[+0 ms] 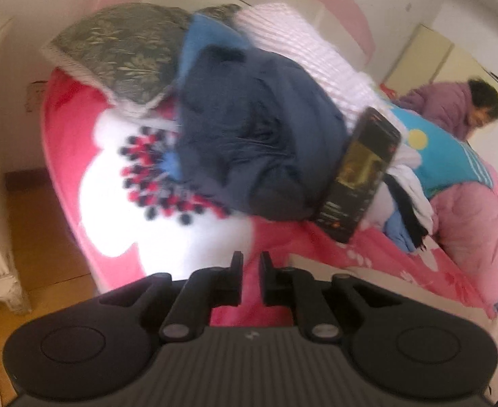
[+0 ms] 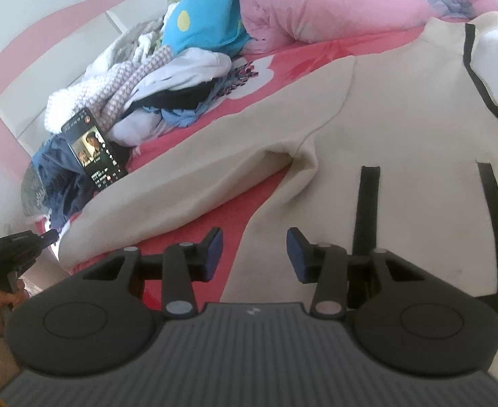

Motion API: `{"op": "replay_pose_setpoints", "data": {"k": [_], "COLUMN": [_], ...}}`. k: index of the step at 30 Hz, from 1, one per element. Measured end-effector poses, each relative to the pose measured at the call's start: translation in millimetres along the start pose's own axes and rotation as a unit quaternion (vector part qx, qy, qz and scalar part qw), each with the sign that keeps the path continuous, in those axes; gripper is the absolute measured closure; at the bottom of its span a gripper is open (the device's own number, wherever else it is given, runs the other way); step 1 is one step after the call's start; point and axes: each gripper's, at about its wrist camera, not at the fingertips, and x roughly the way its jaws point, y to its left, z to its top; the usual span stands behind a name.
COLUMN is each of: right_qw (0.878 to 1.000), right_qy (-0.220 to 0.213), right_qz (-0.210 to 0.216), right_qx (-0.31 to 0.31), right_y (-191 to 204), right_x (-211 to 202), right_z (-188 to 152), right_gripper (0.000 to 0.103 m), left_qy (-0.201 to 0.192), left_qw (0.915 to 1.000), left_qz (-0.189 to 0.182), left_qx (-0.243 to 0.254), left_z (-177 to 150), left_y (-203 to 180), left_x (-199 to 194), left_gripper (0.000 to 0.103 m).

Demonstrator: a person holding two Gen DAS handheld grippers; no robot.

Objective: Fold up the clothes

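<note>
On the bed (image 2: 283, 57), over its pink sheet with big white flowers, I had a cream jacket (image 2: 401, 203) with black trim lying spread out in front of my right gripper (image 2: 254, 251). Its long sleeve (image 2: 181, 186) was stretched out toward the left of the right wrist view, not yet brought in over the body, and the body itself lay flat and unfolded. I judged the fold on this garment to be at its very start, with nothing visibly doubled over.

My right fingers stood partly apart, with nothing between them; they hung just over the jacket's lower edge, where a strip of red sheet showed through. My left gripper (image 1: 250, 271) had its fingers close together with only a narrow gap, and they held no cloth; the pink sheet showed between them. In the right wrist view the left gripper (image 2: 21, 244) sat near the end of the sleeve, though I could not tell if it touched.

Plenty was left. A navy garment (image 1: 249, 135) sat crumpled in a heap, and beyond it a loose pile of clothes (image 2: 154, 78), white, checked and pale blue, lay unsorted. I saw no finished stack.

A phone (image 1: 361, 176) with its screen lit was propped against the heap. Behind lay a grey-green patterned pillow (image 1: 120, 61), a white knitted blanket (image 1: 300, 44) and a pink quilt (image 2: 333, 3). The room had pale walls, a pink headboard (image 2: 18, 54) and a wooden floor (image 1: 38, 247); a person in a purple coat (image 1: 449, 105) sat at the far side.
</note>
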Motion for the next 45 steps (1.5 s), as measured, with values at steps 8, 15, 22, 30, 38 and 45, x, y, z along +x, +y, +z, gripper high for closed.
{"op": "replay_pose_setpoints", "data": {"k": [8, 15, 22, 30, 38, 45], "right_qw": [0.998, 0.997, 0.997, 0.998, 0.998, 0.996], "right_qy": [-0.019, -0.041, -0.043, -0.019, -0.013, 0.002], "right_qz": [-0.047, -0.065, -0.065, -0.049, -0.046, -0.022], "right_qx": [-0.028, -0.022, -0.013, -0.019, -0.05, -0.09], "right_y": [-4.9, -13.2, -19.3, -17.4, -9.1, 7.5], "right_x": [1.6, -2.9, -3.4, 20.7, 40.6, 63.8], "right_z": [18.2, 23.8, 20.5, 21.5, 30.8, 34.2], "right_gripper": [0.062, 0.062, 0.062, 0.062, 0.064, 0.065], "left_qy": [-0.031, 0.099, 0.086, 0.043, -0.005, 0.004], "left_qw": [0.9759, 0.8887, 0.837, 0.8235, 0.8837, 0.9226], "left_qz": [-0.134, -0.263, -0.234, -0.188, -0.144, -0.128], "left_qx": [0.169, 0.363, 0.487, 0.534, 0.445, 0.364], "left_z": [-5.8, -76.8, -140.7, -171.7, -134.6, -103.9], "left_y": [-74.1, -192.3, -257.0, -273.8, -263.0, -250.1], "left_x": [-42.2, -17.0, 9.7, 27.1, 50.8, 72.8], "left_gripper": [0.045, 0.035, 0.035, 0.038, 0.045, 0.044]}}
